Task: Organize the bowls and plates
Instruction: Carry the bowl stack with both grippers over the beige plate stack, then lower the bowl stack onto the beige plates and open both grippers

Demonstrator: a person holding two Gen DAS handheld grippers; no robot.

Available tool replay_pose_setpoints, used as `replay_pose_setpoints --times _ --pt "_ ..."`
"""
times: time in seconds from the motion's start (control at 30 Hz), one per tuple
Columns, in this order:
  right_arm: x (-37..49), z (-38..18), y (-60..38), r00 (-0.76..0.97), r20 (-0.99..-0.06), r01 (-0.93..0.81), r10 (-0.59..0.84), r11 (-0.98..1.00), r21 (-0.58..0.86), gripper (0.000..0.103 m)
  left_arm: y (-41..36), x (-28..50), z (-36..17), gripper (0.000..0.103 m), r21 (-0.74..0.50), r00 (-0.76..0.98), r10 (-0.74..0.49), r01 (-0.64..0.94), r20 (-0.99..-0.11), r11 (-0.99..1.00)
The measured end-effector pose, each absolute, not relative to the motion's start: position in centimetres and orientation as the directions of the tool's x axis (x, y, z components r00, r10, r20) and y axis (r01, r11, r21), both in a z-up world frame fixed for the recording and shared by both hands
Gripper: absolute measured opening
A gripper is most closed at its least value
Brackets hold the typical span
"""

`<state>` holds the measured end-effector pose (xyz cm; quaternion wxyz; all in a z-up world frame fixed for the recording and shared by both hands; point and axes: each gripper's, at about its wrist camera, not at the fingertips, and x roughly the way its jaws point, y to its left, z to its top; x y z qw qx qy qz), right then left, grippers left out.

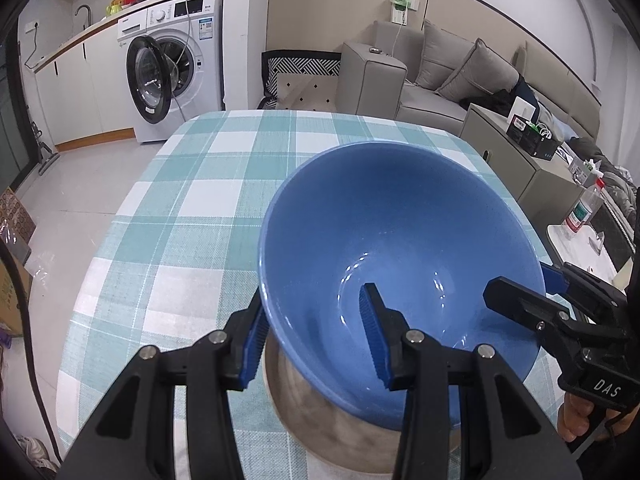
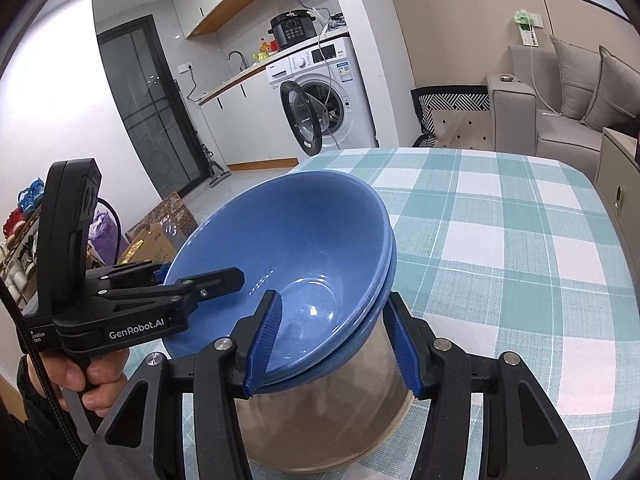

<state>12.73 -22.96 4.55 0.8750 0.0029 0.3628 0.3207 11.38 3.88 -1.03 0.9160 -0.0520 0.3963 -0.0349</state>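
Two blue bowls are nested, the upper bowl (image 1: pixel 400 220) (image 2: pixel 288 232) inside the lower one (image 2: pixel 390 276), whose rim shows just beneath. They sit in the mouth of a steel vessel (image 1: pixel 320 420) (image 2: pixel 320 420) on the checked tablecloth (image 1: pixel 200 200) (image 2: pixel 500 220). My left gripper (image 1: pixel 314 292) (image 2: pixel 200 270) straddles the bowls' left rim, one finger outside and one inside, pads against the wall. At the opposite rim my right gripper (image 2: pixel 334 296) (image 1: pixel 520 280) clamps the same way. Whether the stack is lifted off the vessel I cannot tell.
A hand (image 2: pixel 92 380) grips the left handle. Beyond the table stand a washing machine (image 1: pixel 168 76) with its door open, a grey sofa (image 1: pixel 440 72) and a low cabinet (image 1: pixel 500 148). A bottle (image 1: pixel 584 208) stands at the right. Cardboard boxes (image 2: pixel 156 236) lie on the floor.
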Motion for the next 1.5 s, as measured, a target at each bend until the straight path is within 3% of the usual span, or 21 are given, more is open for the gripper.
replay_pose_setpoints --times 0.8,1.1,1.27,1.37,1.5 --pt "13.5 3.6 -23.4 0.537 -0.637 -0.548 0.553 0.803 0.234 0.055 3.4 11.7 -0.9 0.043 -0.11 0.693 -0.102 0.034 -0.714 0.993" --pt "13.4 3.8 -23.4 0.534 -0.64 -0.551 0.552 0.802 0.232 0.057 3.5 11.5 -0.8 0.048 -0.124 0.692 -0.121 0.046 -0.711 0.991" --pt "13.4 3.9 -23.4 0.529 -0.641 -0.556 0.556 0.798 0.233 0.058 3.3 11.2 -0.5 0.059 -0.12 0.697 -0.132 0.066 -0.705 0.991" --pt "13.3 4.0 -23.3 0.52 -0.641 -0.57 0.565 0.788 0.232 0.064 3.3 10.9 -0.3 0.064 -0.12 0.704 -0.135 0.072 -0.697 0.99" --pt "12.7 4.5 -23.2 0.529 -0.623 -0.584 0.576 0.78 0.225 0.087 3.6 10.5 0.1 0.076 -0.116 0.714 -0.133 0.073 -0.687 0.991"
